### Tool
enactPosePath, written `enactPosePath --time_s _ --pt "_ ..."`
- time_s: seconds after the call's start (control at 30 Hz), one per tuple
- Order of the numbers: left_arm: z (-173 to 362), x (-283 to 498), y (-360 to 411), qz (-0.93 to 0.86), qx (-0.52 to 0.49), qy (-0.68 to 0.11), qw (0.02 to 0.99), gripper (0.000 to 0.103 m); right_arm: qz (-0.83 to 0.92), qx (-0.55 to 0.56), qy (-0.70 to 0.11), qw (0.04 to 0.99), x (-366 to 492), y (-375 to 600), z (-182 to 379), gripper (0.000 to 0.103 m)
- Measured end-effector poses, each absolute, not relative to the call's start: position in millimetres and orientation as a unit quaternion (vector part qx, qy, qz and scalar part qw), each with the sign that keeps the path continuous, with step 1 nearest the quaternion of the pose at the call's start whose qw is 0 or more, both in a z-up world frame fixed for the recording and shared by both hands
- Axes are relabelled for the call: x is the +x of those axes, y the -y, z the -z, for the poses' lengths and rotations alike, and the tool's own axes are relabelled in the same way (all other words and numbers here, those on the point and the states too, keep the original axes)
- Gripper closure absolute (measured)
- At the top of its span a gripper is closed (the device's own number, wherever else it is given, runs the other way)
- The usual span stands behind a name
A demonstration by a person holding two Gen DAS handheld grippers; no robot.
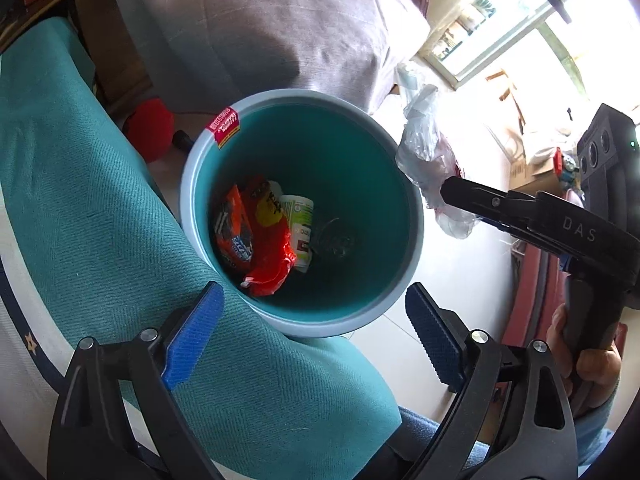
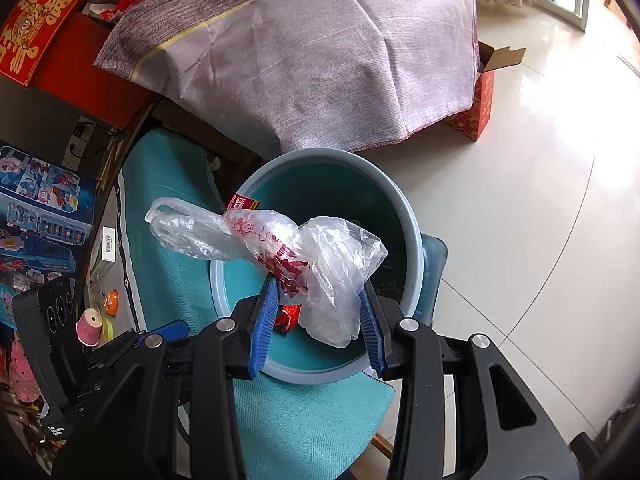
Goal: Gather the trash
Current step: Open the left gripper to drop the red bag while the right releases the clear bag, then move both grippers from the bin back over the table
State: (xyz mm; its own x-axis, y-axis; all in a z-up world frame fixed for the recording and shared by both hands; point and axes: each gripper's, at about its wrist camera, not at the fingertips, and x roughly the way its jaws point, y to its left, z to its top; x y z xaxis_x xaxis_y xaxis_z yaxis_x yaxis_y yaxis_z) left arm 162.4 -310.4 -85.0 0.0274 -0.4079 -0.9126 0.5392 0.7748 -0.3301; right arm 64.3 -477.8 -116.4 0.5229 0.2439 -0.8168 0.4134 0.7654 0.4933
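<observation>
The landmark here is the blue bin (image 1: 400,280). The right tool (image 2: 318,312) is closed part-way on a crumpled clear plastic bag (image 2: 320,252) with red print, holding it just above the bin's near rim, so most of the bag hangs over the opening. The left tool (image 1: 316,336) stands wide open with nothing between its blue pads (image 1: 192,340), poised above the bin's near edge where a teal cloth (image 1: 80,200) laps against the bin wall.

Inside the bin, on its bottom, lie 2 orange snack wrappers (image 1: 256,240) and a small white carton (image 1: 300,228).

The bag looks very light, soft and slippery: thin film that crushes to nothing and gives the pads little to bite on. The bunched, knotted middle, where the tool has it now, seems the best place to hold; the loose handle loop (image 2: 168,216) sticking out beyond the bin's left rim would likely slide free. Being so light, it may drift or cling when let go.
</observation>
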Motion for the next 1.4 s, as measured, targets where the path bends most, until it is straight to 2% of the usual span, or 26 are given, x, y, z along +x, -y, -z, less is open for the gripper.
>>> enactPosePath --time_s 0.1,0.2,0.27,0.43,1.0,1.4 --pt "83.4 160.6 307.9 0.331 0.061 -0.607 0.72 0.01 0.05 0.331 -0.492 0.804 72.2 473.3 117.4 0.064" --pt "80.6 158.4 303.5 0.33 0.066 -0.602 0.723 0.009 0.046 0.327 -0.494 0.805 80.7 467.9 116.7 0.051" --pt "79.4 158.4 301.5 0.33 0.068 -0.6 0.725 0.009 0.044 0.326 -0.493 0.805 85.1 464.0 115.7 0.033" --pt "82.0 159.1 295.0 0.328 0.062 -0.602 0.726 0.008 0.044 0.327 -0.502 0.8 90.0 459.2 118.7 0.025" --pt "77.0 153.2 282.0 0.33 0.049 -0.597 0.729 0.008 0.057 0.323 -0.527 0.784 83.4 443.4 122.0 0.019" --pt "63.8 154.2 219.5 0.288 0.011 -0.583 0.76 0.008 0.017 0.279 -0.537 0.796 98.5 385.9 100.3 0.019"
